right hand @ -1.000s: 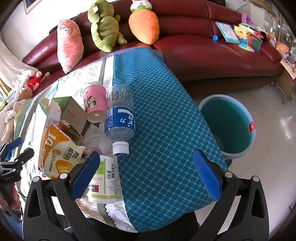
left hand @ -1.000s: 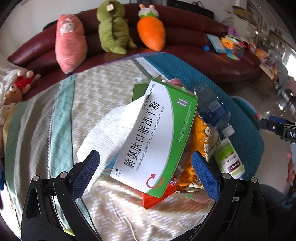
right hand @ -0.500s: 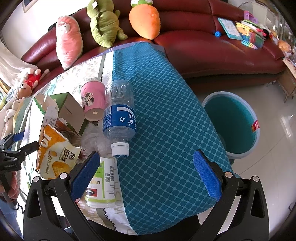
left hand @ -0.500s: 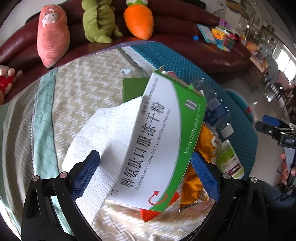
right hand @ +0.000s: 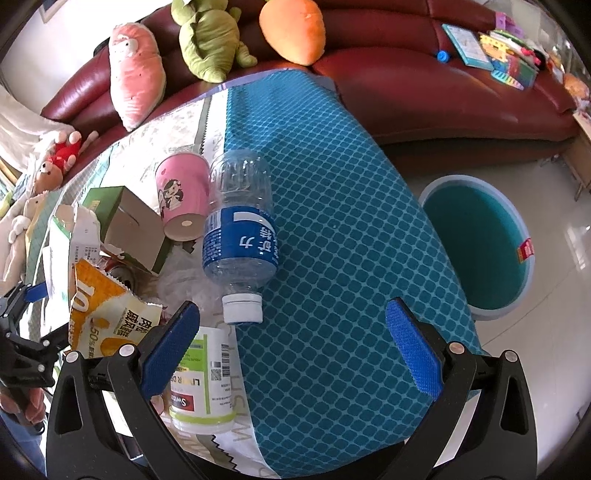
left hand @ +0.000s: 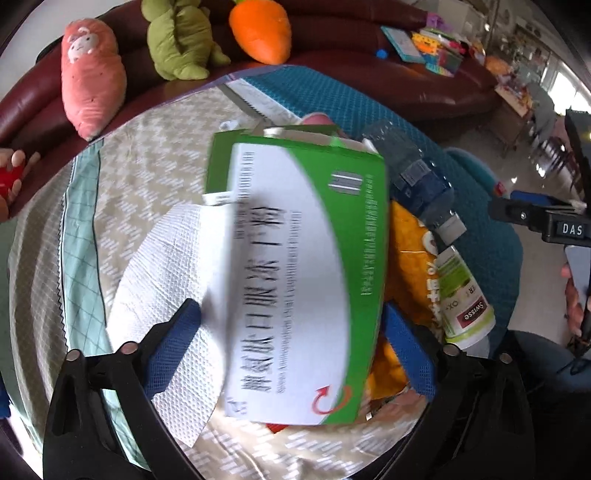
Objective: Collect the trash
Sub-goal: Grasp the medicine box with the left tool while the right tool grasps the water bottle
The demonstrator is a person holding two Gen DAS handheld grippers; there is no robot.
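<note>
In the left wrist view a green-and-white medicine box (left hand: 303, 273) lies between the open jaws of my left gripper (left hand: 291, 347), over a white paper towel (left hand: 166, 295). Whether the pads touch the box I cannot tell. Beside it lie an orange snack bag (left hand: 406, 258), a clear water bottle (left hand: 417, 184) and a white supplement bottle (left hand: 465, 299). In the right wrist view my right gripper (right hand: 291, 347) is open and empty above the teal cloth. The water bottle (right hand: 240, 229), a pink paper cup (right hand: 183, 195), the snack bag (right hand: 107, 310) and the supplement bottle (right hand: 203, 391) lie to its left.
A teal trash bin (right hand: 480, 243) stands on the floor right of the table. A small green carton (right hand: 125, 218) lies by the pink cup. A dark red sofa (right hand: 443, 96) with plush toys (right hand: 207, 33) runs behind the table. The teal tablecloth (right hand: 332, 221) hangs over the right edge.
My left gripper has moved closer to the medicine box, which now fills the space between its jaws. My right gripper has barely moved.
</note>
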